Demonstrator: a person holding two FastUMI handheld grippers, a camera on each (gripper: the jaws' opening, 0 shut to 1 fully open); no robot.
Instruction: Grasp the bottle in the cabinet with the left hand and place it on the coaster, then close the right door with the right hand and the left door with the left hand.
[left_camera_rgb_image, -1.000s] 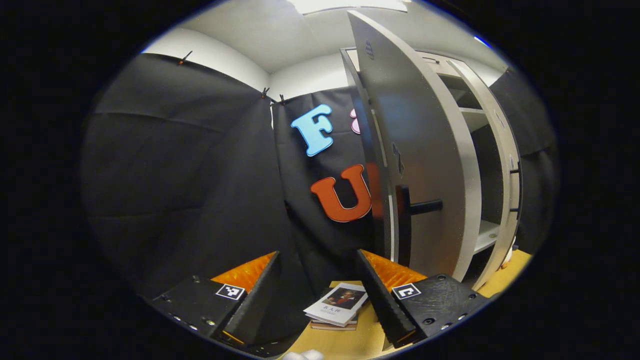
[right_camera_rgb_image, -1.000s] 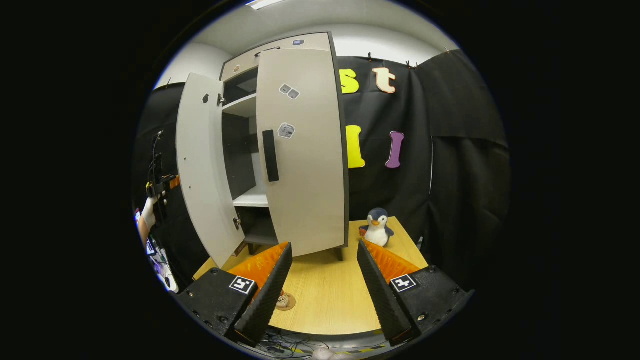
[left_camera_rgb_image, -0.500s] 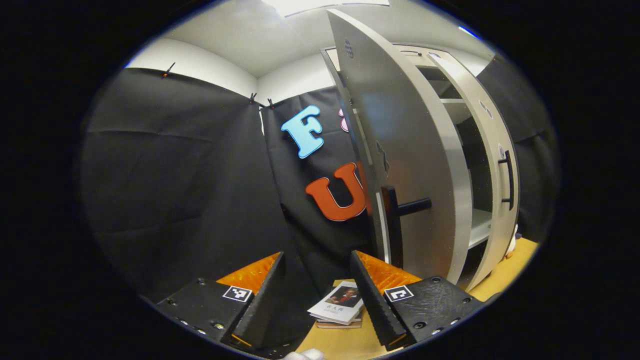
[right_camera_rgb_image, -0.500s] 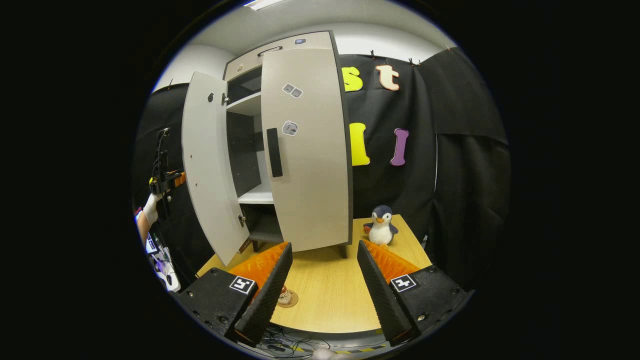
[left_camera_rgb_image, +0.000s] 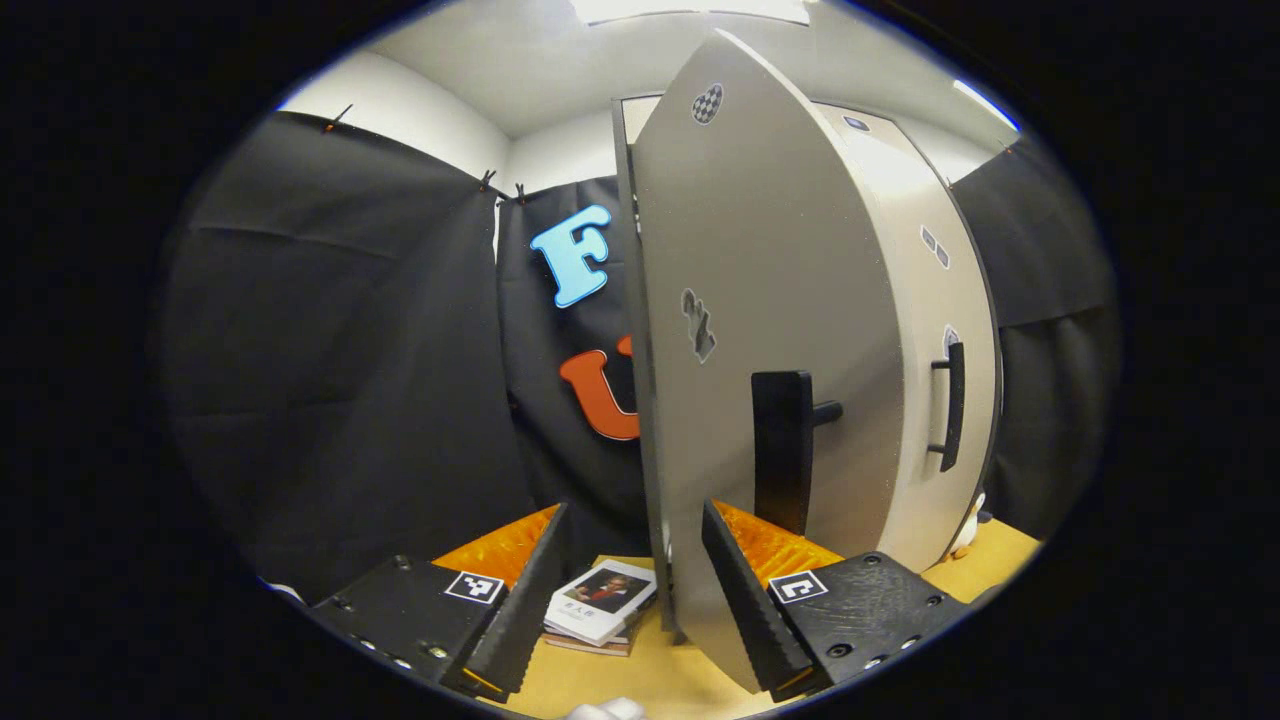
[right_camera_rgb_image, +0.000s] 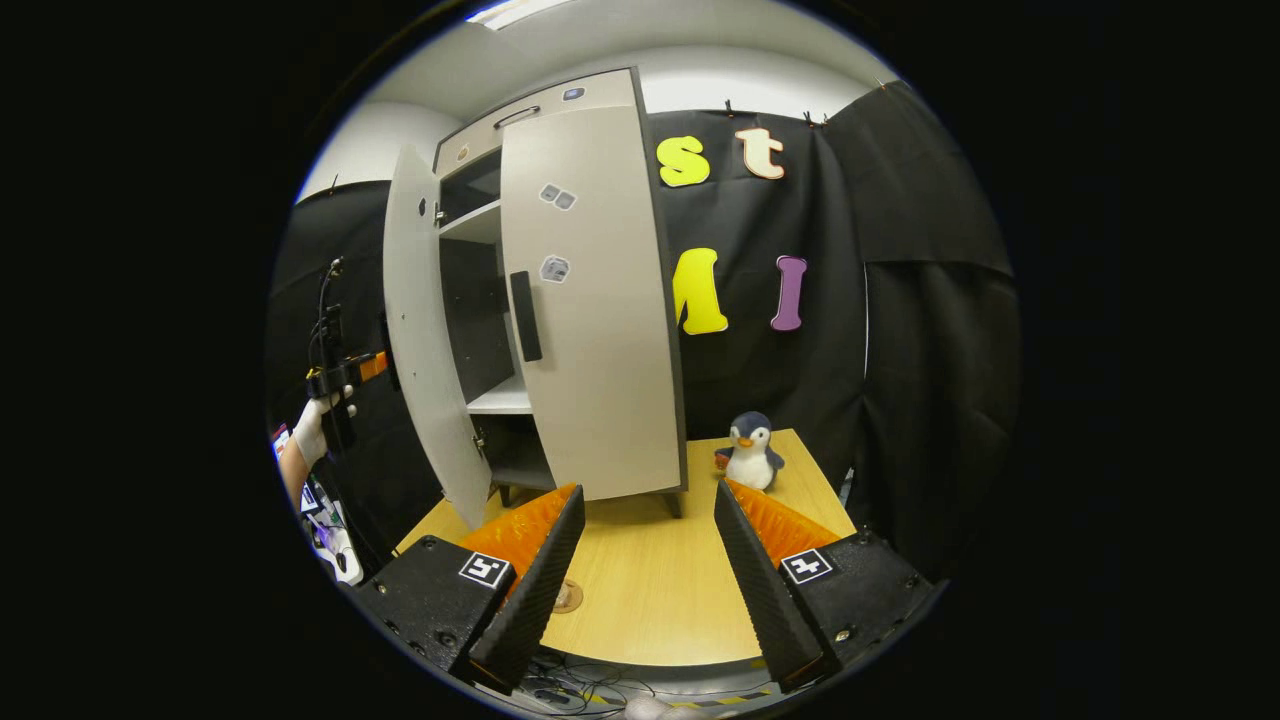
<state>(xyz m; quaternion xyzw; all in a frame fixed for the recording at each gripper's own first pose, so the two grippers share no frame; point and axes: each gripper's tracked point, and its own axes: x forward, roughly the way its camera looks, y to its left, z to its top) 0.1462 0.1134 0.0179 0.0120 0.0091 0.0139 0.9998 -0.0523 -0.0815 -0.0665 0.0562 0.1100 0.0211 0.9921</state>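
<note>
Left gripper (left_camera_rgb_image: 630, 590) fingers spread beside half-open grey left cabinet door (left_camera_rgb_image: 770, 300), book title too small to read, right gripper (right_camera_rgb_image: 640, 590) fingers spread above wooden desk (right_camera_rgb_image: 650, 590), round coaster (right_camera_rgb_image: 566, 596) near its finger, bottle hidden, right door (right_camera_rgb_image: 590, 300) closed, plush penguin (right_camera_rgb_image: 750, 452).

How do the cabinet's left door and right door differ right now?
The left door stands ajar, swung out from the cabinet with the shelves showing in the gap; the right door lies flat against the front, looking shut. The left door carries a checkered sticker near its top and another at mid height, seen in the left gripper view; the right door carries two small stickers high up and one lower. Both are pale grey panels with a dark vertical handle.
</note>
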